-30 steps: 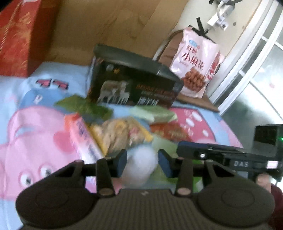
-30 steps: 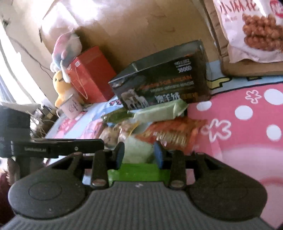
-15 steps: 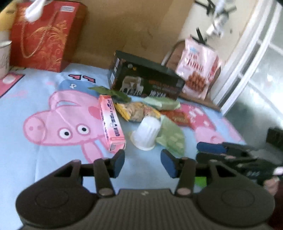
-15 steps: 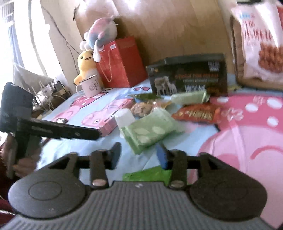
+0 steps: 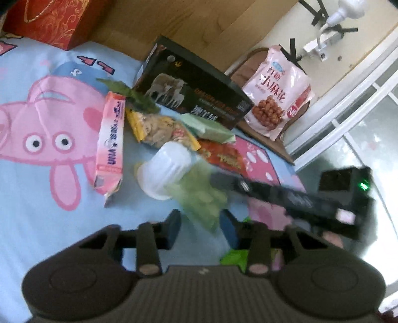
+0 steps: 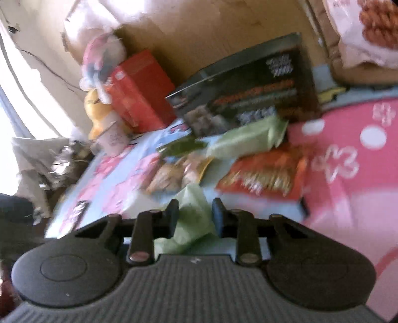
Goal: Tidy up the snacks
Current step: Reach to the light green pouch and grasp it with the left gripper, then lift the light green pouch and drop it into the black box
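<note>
Several snack packets lie heaped on a cartoon-pig sheet, just in front of a black box: a pale green packet, a white plastic cup on its side, a yellow bag, a long pink packet, a second light green packet and an orange-red packet. In the right wrist view the pale green packet sits between the fingers of the right tongs, whose jaws are closing at a narrow gap; blur keeps me from telling whether the pads already press on it. In the left wrist view the same packet lies just ahead of the left tongs, its near corner reaching into the gap between the tips; these jaws are closing too, and I see no contact with the pads. The right tool crosses that view as a dark smeared bar over the packet's far side. A bright green scrap shows only partly behind the left tongs' right finger. A pink bag leans on a chair behind the box, cut off at the top of the right wrist view. A red gift bag stands at the back left; the plush toys beside it are too blurred to make out.
</note>
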Tool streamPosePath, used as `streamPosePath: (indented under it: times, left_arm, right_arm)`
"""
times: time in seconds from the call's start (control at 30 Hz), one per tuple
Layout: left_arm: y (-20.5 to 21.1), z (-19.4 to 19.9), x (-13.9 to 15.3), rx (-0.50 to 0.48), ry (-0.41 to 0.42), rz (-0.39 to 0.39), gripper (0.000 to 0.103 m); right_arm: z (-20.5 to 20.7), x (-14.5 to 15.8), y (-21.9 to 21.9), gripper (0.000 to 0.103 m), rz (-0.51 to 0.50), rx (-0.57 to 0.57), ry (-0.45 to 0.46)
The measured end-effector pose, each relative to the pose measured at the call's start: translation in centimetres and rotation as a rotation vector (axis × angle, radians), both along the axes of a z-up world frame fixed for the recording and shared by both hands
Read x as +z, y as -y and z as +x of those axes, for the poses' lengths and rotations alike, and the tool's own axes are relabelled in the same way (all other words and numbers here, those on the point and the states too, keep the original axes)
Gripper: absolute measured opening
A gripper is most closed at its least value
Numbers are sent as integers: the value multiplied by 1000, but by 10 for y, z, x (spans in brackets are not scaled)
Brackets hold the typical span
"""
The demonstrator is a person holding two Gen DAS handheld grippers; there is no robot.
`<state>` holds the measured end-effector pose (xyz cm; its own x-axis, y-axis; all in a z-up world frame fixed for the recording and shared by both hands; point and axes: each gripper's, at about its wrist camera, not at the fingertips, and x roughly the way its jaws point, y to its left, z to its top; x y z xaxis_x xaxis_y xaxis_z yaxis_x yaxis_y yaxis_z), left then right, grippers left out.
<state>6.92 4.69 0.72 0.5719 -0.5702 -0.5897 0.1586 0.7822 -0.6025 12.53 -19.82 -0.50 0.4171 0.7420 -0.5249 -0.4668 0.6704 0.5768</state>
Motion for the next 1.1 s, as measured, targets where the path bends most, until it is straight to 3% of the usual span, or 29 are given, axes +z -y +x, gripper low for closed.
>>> streamPosePath:
  times: [0.17, 0.27, 0.3, 0.47, 0.5, 0.53, 0.57, 0.7, 0.9, 1.03, 1.1]
  left_arm:
    - [-20, -12, 0, -20, 7, 8, 35]
    - [-29, -20, 3, -10, 20, 11, 44]
    - [-31, -21, 6, -7, 28, 13, 45]
    - [-29, -13, 5, -8, 20, 18, 38]
    - [-26, -11, 1, -18, 4, 22, 25]
    - [-23, -10, -3, -32, -10, 23, 21]
    - [-22, -12, -5, -43, -3, 7, 21]
    - [-18, -23, 9, -80, 39, 31, 20]
    - [-13, -9, 76, -128, 205, 40, 21]
    - [1, 43, 132, -99, 335, 115, 23]
    - [7, 79, 144, -80, 366, 152, 24]
  right_arm:
    - [-57, 17, -2, 42, -58, 159, 135]
    - [-75, 27, -16, 66, -191, 183, 263]
    - [-80, 27, -24, 70, -261, 198, 319]
    - [-81, 13, -54, 72, -446, 270, 413]
    - [-83, 12, -57, 68, -455, 283, 428]
    - [-82, 13, -58, 62, -443, 291, 420]
    - [-81, 15, -57, 47, -436, 277, 413]
    - [-83, 23, -53, 33, -439, 266, 402]
    - [-66, 83, -38, 32, -359, 214, 510]
    - [-14, 123, -40, 32, -374, 135, 626]
    - [23, 132, -44, 32, -383, 87, 645]
